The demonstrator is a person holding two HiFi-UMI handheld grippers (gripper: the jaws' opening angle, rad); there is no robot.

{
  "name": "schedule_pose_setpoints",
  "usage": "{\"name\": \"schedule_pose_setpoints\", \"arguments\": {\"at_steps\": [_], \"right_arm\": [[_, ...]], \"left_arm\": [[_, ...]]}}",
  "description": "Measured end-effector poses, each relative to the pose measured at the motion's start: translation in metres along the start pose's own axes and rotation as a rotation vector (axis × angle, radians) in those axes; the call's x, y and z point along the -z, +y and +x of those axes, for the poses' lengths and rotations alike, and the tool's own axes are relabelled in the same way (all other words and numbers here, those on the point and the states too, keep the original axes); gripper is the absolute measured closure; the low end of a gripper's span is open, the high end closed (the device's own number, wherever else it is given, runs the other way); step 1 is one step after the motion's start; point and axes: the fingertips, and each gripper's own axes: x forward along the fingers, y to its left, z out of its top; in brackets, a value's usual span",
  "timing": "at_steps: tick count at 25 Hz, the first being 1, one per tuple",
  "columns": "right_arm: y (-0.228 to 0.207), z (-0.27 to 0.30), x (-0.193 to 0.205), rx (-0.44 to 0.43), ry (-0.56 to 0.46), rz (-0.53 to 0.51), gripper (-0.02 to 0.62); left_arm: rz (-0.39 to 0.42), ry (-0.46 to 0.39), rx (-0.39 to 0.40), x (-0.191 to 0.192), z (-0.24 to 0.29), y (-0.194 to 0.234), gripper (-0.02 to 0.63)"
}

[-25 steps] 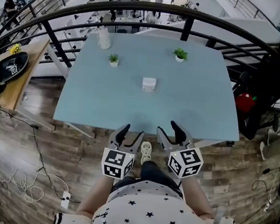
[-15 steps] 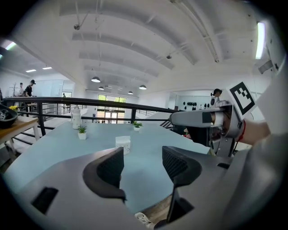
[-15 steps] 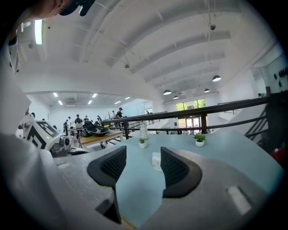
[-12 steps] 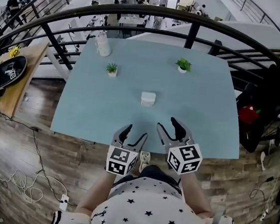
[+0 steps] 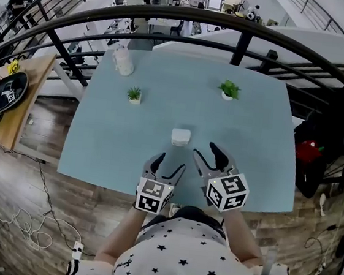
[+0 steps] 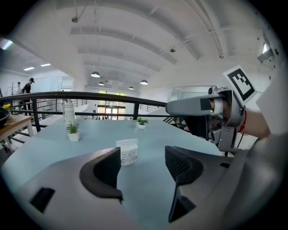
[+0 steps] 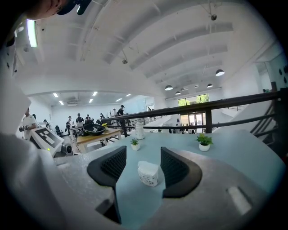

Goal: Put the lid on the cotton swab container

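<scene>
Pale blue table (image 5: 116,137), swab container (image 5: 181,136) on it, black railing (image 5: 192,13) behind, wood floor (image 5: 18,190)

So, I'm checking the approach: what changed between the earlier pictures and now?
The left claw and right claw moved forward from the near edge of the table to over it, toward the white container. The left claw's jaws have just been opening, with nothing between them. Nothing was gripped. The container, the plants and the bottle stayed put.

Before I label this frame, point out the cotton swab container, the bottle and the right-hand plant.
cotton swab container (image 5: 181,136), head view, its top.
bottle (image 5: 122,61), head view, its body.
right-hand plant (image 5: 229,88), head view, its leaves.
</scene>
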Motion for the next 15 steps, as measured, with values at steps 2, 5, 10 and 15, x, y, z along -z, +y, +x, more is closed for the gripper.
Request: {"name": "schedule_pose_setpoints", "arguments": {"at_steps": [2, 5, 10, 15], "right_arm": [[-0.007, 0.011, -0.001, -0.004, 0.007, 0.005, 0.374], [-0.017, 0.025, -0.001, -0.014, 0.016, 0.015, 0.374], [-0.032, 0.045, 0.004, -0.029, 0.037, 0.029, 0.374], [-0.047, 0.063, 0.007, -0.040, 0.059, 0.041, 0.374]], "left_arm": [[-0.002, 0.018, -0.004, 0.001, 0.012, 0.006, 0.310], [-0.006, 0.045, -0.010, 0.003, 0.028, 0.014, 0.296], [0.007, 0.075, -0.005, 0.006, 0.054, 0.019, 0.275], [0.008, 0.093, -0.024, 0.007, 0.077, 0.027, 0.256]]}}
